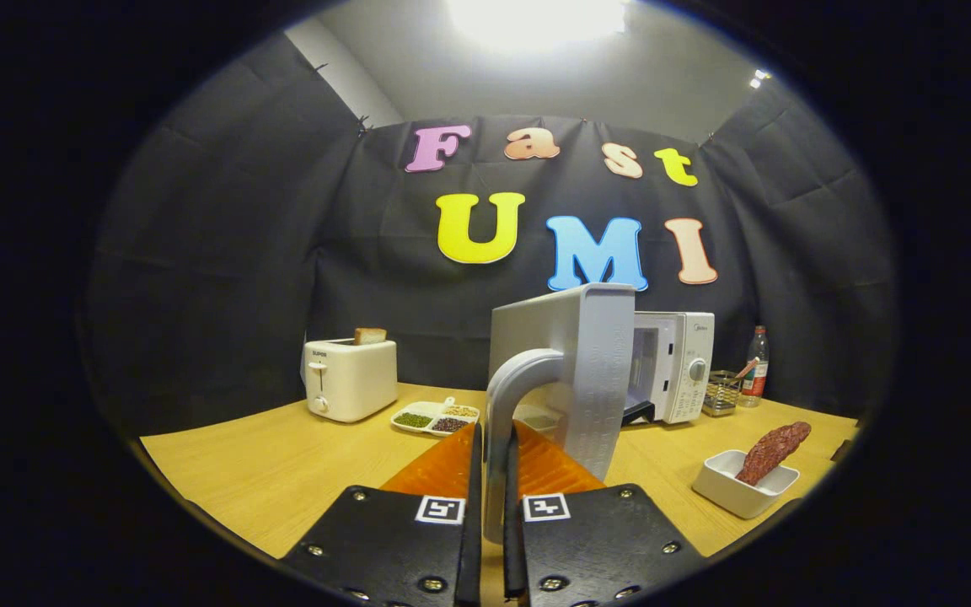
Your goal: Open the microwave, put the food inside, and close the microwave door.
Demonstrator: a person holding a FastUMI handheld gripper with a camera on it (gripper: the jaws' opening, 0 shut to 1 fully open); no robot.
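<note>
The white microwave (678, 364) stands at the back of the wooden table, its door (574, 354) swung wide open toward me. My gripper (494, 451) is shut on the door's curved grey handle (512, 396), with one finger on each side of it. The food, a dark red sausage (774, 451), leans in a small white dish (738, 487) to the right of my fingers, near the table's front edge. The oven cavity is mostly hidden behind the open door.
A white toaster (350, 378) with a slice of bread sits at the back left. A divided white plate of beans (435, 417) lies just left of the door. A wire holder (721, 394) and a bottle (755, 362) stand right of the microwave.
</note>
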